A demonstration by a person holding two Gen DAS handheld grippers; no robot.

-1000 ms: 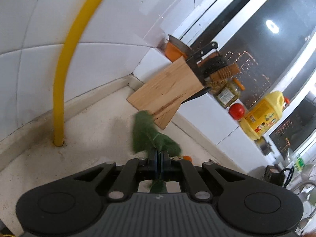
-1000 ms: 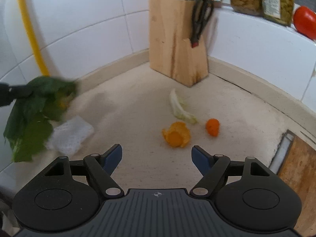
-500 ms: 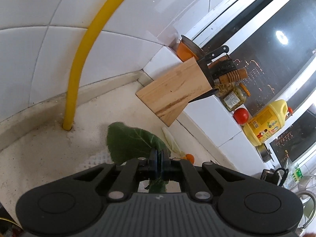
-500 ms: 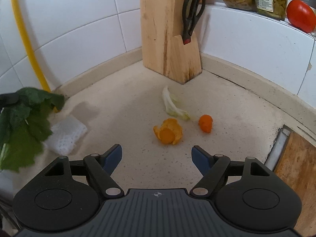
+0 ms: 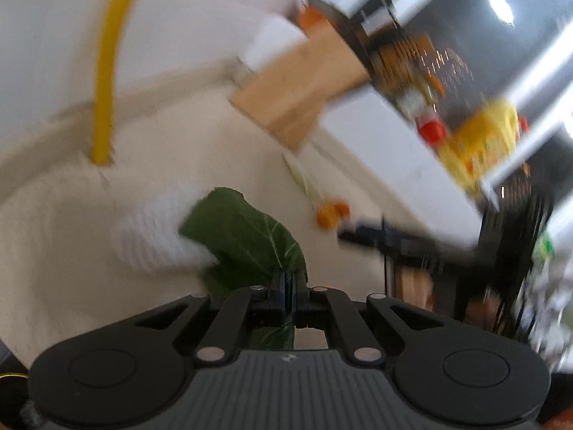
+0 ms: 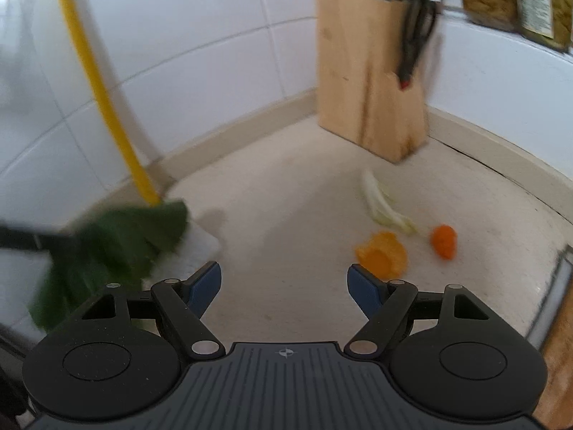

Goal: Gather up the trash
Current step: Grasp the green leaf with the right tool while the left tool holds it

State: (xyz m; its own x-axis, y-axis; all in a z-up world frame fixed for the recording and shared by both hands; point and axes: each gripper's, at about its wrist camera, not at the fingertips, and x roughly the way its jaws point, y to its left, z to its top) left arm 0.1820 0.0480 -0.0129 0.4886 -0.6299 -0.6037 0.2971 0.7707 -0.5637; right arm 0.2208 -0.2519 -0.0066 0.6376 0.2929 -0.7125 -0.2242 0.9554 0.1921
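Left gripper (image 5: 286,279): your jaws are pressed tight together on the green leaf (image 5: 243,229), pinching it near the stem end; the blade fans out ahead of the fingers.
Green leaf: it hangs over the white mesh pad (image 5: 154,236), low above the speckled countertop (image 6: 286,215); from the right wrist camera it shows at the far left, blurred, just in front of the yellow pipe (image 6: 104,107).
Right gripper (image 6: 283,279): your blue-padded fingers stand wide apart with nothing between them, aimed down at the counter.
Orange peel (image 6: 383,254): lying on the counter just ahead of your right finger, not touched.
Small orange piece (image 6: 444,240): just to the right of the peel, apart from it.
Pale cabbage scrap (image 6: 383,204): behind those two, between them and the knife block (image 6: 369,86).
Knife block: upright in the tiled corner, scissors in its slot.
Left view: heavily smeared, fine detail cannot be told.
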